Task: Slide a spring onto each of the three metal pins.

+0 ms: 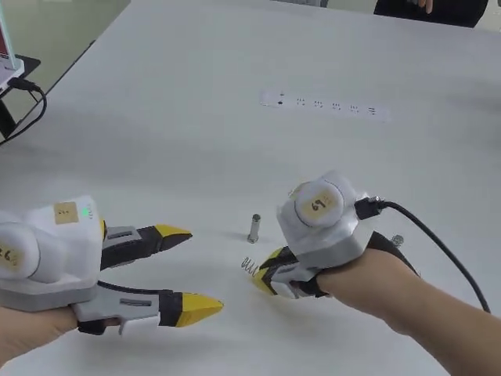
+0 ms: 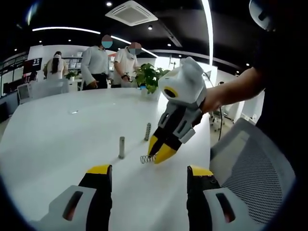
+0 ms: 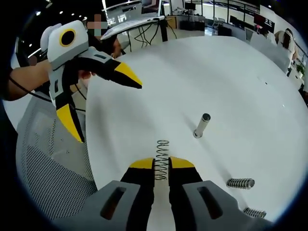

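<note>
While the left gripper (image 1: 192, 269) is hovering w/ jaws spread wide, gripping nothing, the right gripper (image 3: 162, 166) is pinching one spring (image 3: 162, 153) between its jaws, low at the counter (image 1: 172, 117). The spring is poking out past the tips toward the upright pin (image 1: 254, 227), which is standing just far of it, bare, no spring on it yet. So, by my read, this is the pick-and-carry step for that pin. Next move is calling for lifting the spring, tipping it vertical, lining its open end over the pin top, then sliding it down. The pin is looking thin and free-standing, so a side nudge could be toppling it; the L jaws are sitting near enough to steady it. In the right gripper view two more springs (image 3: 240, 183) are lying loose on the right. Room: lots of open counter far and left, power strip (image 1: 325, 104) sitting well apart at the far side. The counter's near edge is running close behind the grippers, so a dropped spring could be rolling off.
</note>
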